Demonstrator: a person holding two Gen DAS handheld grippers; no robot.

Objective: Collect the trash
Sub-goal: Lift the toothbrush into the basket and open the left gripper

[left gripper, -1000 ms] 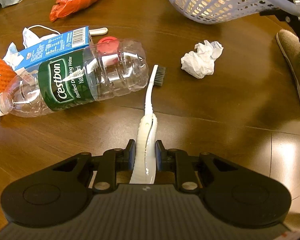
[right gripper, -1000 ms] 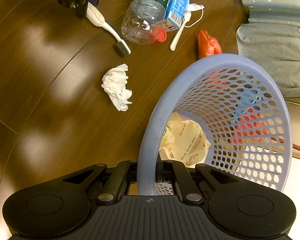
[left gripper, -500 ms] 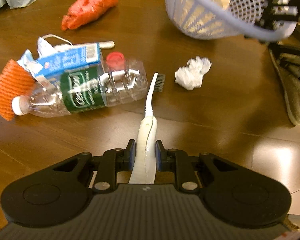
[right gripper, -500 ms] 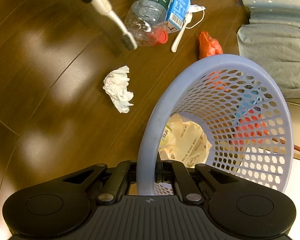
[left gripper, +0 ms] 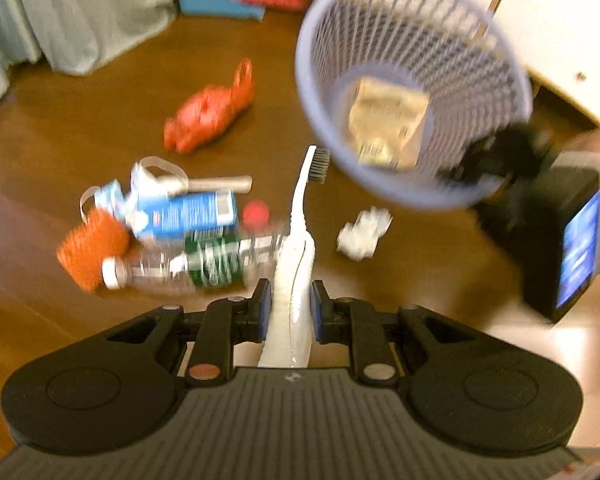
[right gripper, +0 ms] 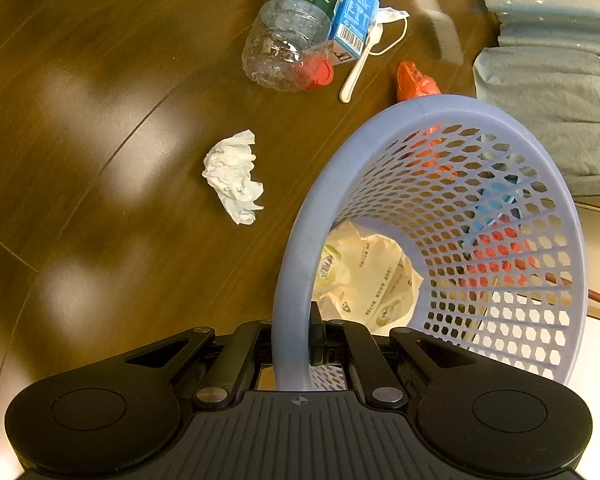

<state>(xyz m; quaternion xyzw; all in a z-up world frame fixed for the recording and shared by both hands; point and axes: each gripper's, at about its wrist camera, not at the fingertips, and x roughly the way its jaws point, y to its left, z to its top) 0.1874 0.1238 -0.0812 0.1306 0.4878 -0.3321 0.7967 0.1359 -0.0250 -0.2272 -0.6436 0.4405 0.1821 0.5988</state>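
1. Clear plastic bottle [right gripper: 286, 46], lying on its side on the floor: dark green label, white brand name "Cestbon"; beneath it "Purified Drinking Water" and "Net 555ml". I read this from my right wrist view only; the left wrist view is too blurred.

2. Blue carton [right gripper: 354, 14], touching the bottle: barcode on a white panel at the near end; the small print and digits are too fine for me to read.

3. Cream wrapper [right gripper: 370, 280] inside the lavender basket [right gripper: 296, 248]: round logos and lines of print, illegible.
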